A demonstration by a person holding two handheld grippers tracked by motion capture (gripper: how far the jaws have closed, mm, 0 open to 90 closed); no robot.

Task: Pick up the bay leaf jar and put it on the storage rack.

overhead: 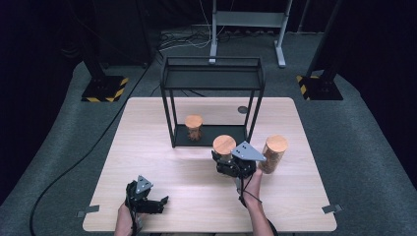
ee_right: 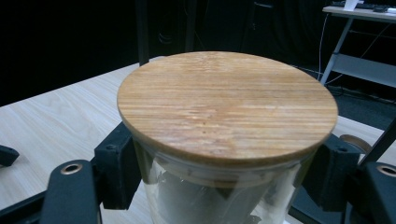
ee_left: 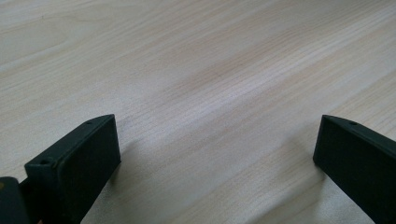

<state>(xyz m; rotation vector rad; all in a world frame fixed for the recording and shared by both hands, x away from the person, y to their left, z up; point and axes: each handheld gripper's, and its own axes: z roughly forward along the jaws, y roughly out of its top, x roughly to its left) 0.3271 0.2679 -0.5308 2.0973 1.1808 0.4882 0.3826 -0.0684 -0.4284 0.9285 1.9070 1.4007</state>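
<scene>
The right tool (overhead: 227,158) is clamped on a glass jar (overhead: 224,147) just under its round bamboo lid (ee_right: 227,105); in the right gripper view the two black jaws press against the clear wall on either side, below the lid's rim. Something pale shows through the glass, but what it is cannot be told from there. In the high view this jar sits near the middle of the wooden surface (overhead: 162,172), just in front of the black wire shelf frame (overhead: 212,101) that stands at the surface's 12 o'clock side.

A second lidded jar (overhead: 273,153) stands at 3 o'clock of the held one, just beside the right tool's grey plate; brown contents fill most of it. A third lidded jar (overhead: 193,127) stands on the frame's lower tray, at about 11 o'clock of the held jar, and it also holds something brown. The frame's upper tray carries nothing visible.

The left tool (overhead: 147,201) rests low at about 7 o'clock of the held jar, near the front edge of the surface, well apart from all three jars. Its jaws stand wide apart, with bare wood grain between them in the left gripper view.
</scene>
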